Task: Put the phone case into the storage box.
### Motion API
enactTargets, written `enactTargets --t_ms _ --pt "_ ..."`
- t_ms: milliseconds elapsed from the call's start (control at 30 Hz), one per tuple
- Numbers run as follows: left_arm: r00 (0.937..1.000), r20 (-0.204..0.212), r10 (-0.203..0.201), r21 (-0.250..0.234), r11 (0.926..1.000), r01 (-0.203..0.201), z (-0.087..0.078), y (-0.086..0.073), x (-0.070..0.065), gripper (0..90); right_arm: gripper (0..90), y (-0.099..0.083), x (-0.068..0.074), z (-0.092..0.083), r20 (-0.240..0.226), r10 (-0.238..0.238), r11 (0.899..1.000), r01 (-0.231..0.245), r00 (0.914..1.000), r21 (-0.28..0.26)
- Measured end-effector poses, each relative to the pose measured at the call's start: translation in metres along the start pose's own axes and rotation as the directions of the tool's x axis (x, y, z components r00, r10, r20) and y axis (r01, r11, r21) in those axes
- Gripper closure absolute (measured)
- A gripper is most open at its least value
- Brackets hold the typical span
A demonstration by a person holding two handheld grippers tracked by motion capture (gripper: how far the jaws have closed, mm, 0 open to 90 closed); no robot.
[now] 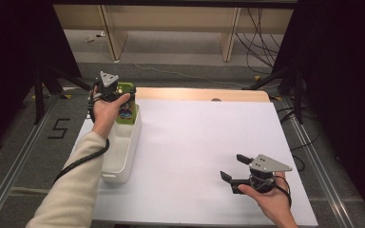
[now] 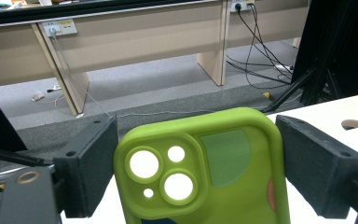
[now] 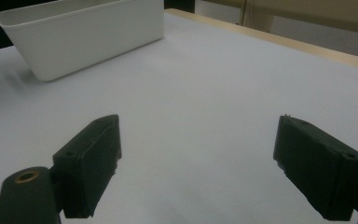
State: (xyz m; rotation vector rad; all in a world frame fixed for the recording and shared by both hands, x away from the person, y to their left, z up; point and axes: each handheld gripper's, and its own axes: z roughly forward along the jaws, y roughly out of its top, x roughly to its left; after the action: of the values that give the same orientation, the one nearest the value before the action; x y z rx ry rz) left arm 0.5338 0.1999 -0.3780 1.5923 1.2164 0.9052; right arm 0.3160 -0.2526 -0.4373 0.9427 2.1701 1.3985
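counts: 1 green phone case (image 2: 205, 168), 1 white bin (image 1: 122, 151), 2 hand-held grippers
left hand-held gripper (image 1: 123, 97): clamped on phone case sides, above bin's far end, far left of surface (image 1: 195, 142)
right hand-held gripper (image 3: 198, 163): jaws spread, nothing between, near right
left gripper view extra: case's camera cutouts
right gripper view extra: bin's side wall

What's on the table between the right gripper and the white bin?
Nothing: bare white table top runs from the right gripper to the white bin in the right gripper view, as in the high view.
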Motion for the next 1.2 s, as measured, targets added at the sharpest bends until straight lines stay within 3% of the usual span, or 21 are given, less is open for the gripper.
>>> enactTargets --t_ms 1200 --pt "1.0 -0.004 0.005 0.014 0.9999 -0.005 0.0098 -0.0001 0.0016 15.9 16.1 0.0002 -0.0001 0.0 -0.003 0.002 1.0 -0.002 1.0 -0.005"
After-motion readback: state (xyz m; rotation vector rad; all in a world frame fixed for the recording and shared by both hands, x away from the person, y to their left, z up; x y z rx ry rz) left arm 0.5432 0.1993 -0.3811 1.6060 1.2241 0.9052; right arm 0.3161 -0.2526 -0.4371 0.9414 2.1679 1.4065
